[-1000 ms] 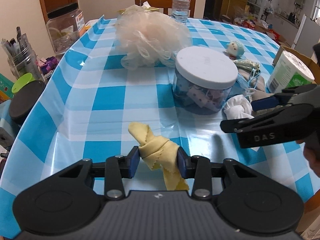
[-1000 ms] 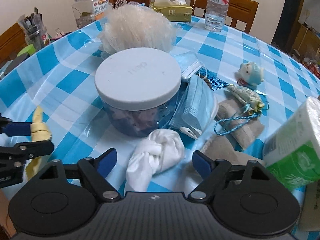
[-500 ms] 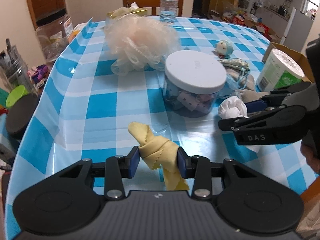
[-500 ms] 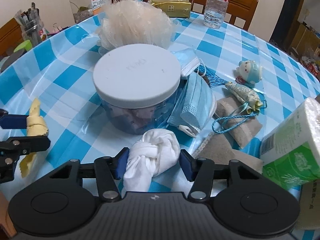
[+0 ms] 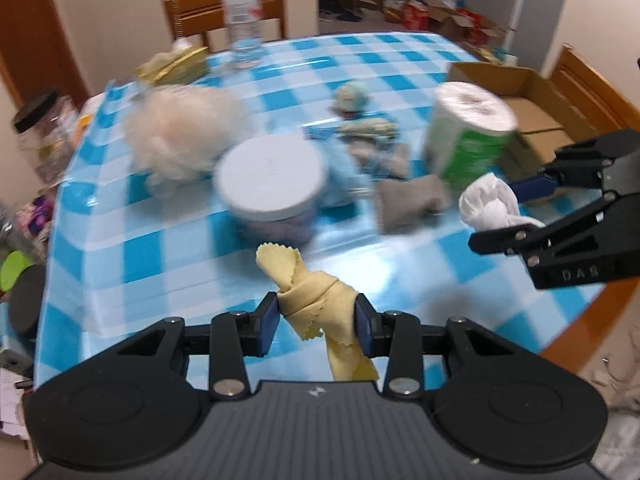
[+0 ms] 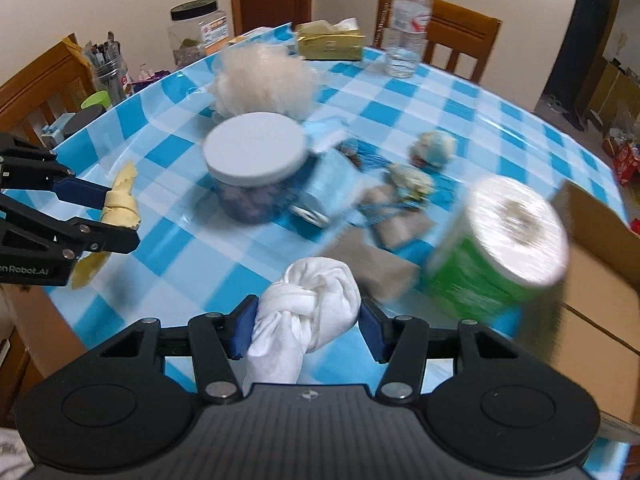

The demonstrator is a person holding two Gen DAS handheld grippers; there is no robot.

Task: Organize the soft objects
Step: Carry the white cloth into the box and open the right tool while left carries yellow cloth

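Observation:
My left gripper (image 5: 317, 318) is shut on a knotted yellow cloth (image 5: 316, 300), held above the near edge of the blue checked table (image 5: 160, 240). My right gripper (image 6: 306, 326) is shut on a knotted white cloth (image 6: 308, 312), also lifted off the table. Each gripper shows in the other's view: the right gripper (image 5: 508, 210) with the white cloth (image 5: 490, 204) at the right, the left gripper (image 6: 116, 216) with the yellow cloth (image 6: 120, 204) at the left. On the table lie a pale mesh sponge (image 6: 262, 80), a blue face mask (image 6: 328, 184), grey pouches (image 6: 376, 260) and a small plush toy (image 6: 434, 148).
A clear jar with a white lid (image 6: 254, 158) stands mid-table. A green-wrapped paper roll (image 6: 508, 244) stands at the right edge beside an open cardboard box (image 5: 516, 100). A water bottle (image 6: 408, 24), tissue pack (image 6: 330, 38), plastic jar (image 6: 198, 28) and pen holder (image 6: 106, 68) line the far side.
The right gripper closed on the white cloth and lifted it off the table. Both grippers rose with their cloths and swung toward the right, so the box came into view.

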